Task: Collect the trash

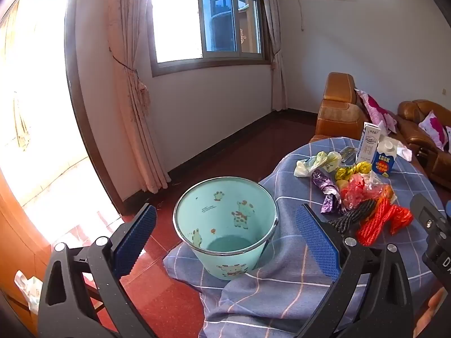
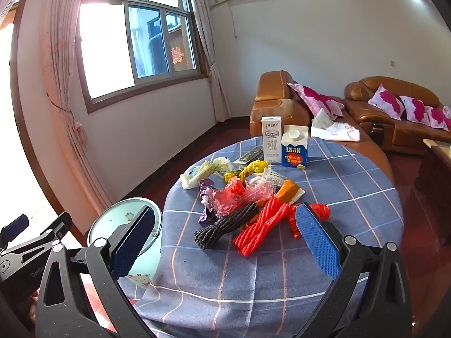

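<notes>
A: What can go wrong from here, in your opinion?

B: The bin worries me first. It stands at the left edge of the table, partly on the hanging tablecloth, and I cannot tell how well it is supported below. If a gripper pushes its rim, I think it may tip to the floor.

A: And the trash itself?

B: It lies in one heap near the middle of the table: a black rope bundle, a red rope bundle, a pink plastic wrapper, a purple wrapper, a yellow bag. They touch and overlap, so a grasp of one piece may drag another off the edge. The two cartons, white carton and blue carton, stand upright at the far edge, and a careless reach may knock them over.

A: How are the tools?

B: Both are spread wide and hold nothing. The right gripper hovers above the near edge, with the two rope bundles just ahead between its fingers. The left gripper points at the bin, whose opening is between its pads, and the heap is to its right.
</notes>
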Tool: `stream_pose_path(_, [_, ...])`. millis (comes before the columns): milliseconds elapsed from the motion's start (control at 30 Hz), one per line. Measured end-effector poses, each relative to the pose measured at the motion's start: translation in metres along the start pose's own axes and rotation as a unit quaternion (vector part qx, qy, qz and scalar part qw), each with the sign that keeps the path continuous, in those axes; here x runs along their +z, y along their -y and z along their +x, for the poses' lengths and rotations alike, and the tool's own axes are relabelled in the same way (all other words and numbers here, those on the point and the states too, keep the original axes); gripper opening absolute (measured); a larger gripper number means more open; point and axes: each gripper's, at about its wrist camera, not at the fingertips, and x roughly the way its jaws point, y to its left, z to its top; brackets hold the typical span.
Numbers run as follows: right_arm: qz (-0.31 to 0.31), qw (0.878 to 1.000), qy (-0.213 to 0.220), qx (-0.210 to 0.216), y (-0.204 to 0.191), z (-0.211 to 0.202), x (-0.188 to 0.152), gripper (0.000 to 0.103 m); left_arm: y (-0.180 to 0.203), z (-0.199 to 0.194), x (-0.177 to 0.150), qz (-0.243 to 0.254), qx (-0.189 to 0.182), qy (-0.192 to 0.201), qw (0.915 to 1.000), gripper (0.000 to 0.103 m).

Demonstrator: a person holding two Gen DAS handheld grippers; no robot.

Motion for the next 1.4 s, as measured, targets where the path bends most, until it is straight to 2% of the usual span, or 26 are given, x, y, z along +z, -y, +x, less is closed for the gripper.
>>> stream_pose_path(167, [-0.002,1.000,0.009,-0.004,0.002,-0.002,0.003,0.099,0.011,-0.001,0.005,0.006,0.009,-0.005,0.9999,0.097])
stream_pose_path(333, [-0.007,1.000,0.006,-0.002,0.000,-0.003,-0.001,0.099,-0.002,-0.004,0.003,-0.008,-0.008,0.001,0.9999,0.097])
stream_pose_path(1400, [0.008,1.000,0.000,-0.002,0.004,-0.001,-0.003,0.099,-0.008,-0.004,0.001,-0.004,-0.007,0.005,1.0000,0.097])
